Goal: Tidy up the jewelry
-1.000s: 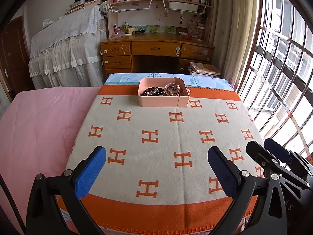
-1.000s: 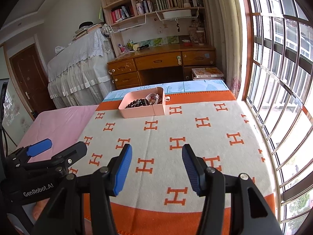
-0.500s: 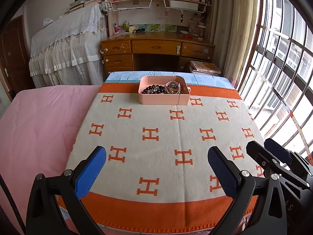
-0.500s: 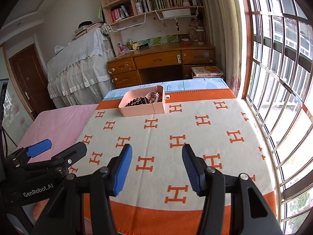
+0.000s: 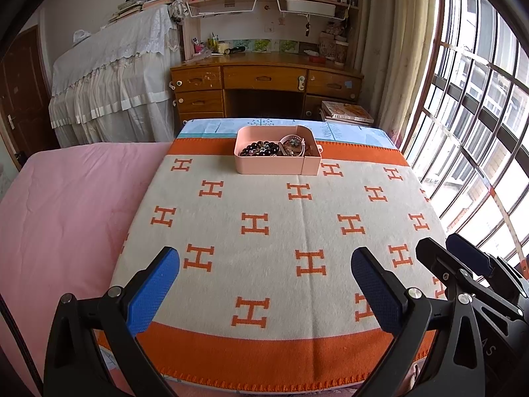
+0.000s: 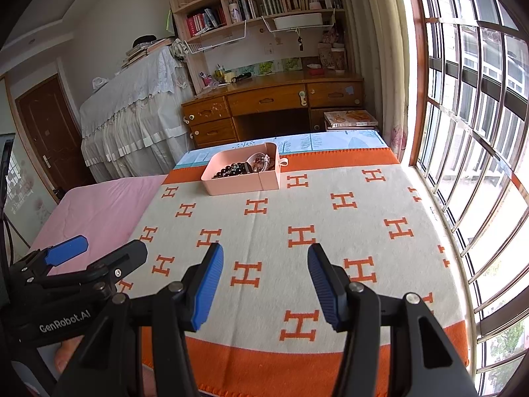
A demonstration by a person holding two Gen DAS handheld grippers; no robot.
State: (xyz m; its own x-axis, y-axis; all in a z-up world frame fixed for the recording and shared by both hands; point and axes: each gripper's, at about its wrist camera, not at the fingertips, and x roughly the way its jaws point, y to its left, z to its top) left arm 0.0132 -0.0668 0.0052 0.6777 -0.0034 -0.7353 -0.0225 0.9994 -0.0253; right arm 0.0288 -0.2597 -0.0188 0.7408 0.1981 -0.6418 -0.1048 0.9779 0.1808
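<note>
Left wrist view, left to right: pink sheet (image 5: 66,205) fills the left of the frame, then the cream blanket (image 5: 281,225) with orange H marks covers the center. Left gripper (image 5: 264,284) at bottom center, jaws spread wide, nothing between the blue pads, hovering over the near part of the blanket. Pink tray (image 5: 276,163) sits top center on the blanket's far orange band, well apart from both grippers. Inside it: dark bead strand (image 5: 259,150) in the left section, tangled pale jewelry (image 5: 294,144) toward the right. Right gripper shows at lower right edge of this view. Right wrist view: left gripper at lower left, right gripper (image 6: 264,281) at bottom center, jaws also spread, empty. Tray (image 6: 243,182) sits upper center there. Wooden desk (image 5: 264,82) behind the bed, barred window (image 6: 469,132) along the right.
</note>
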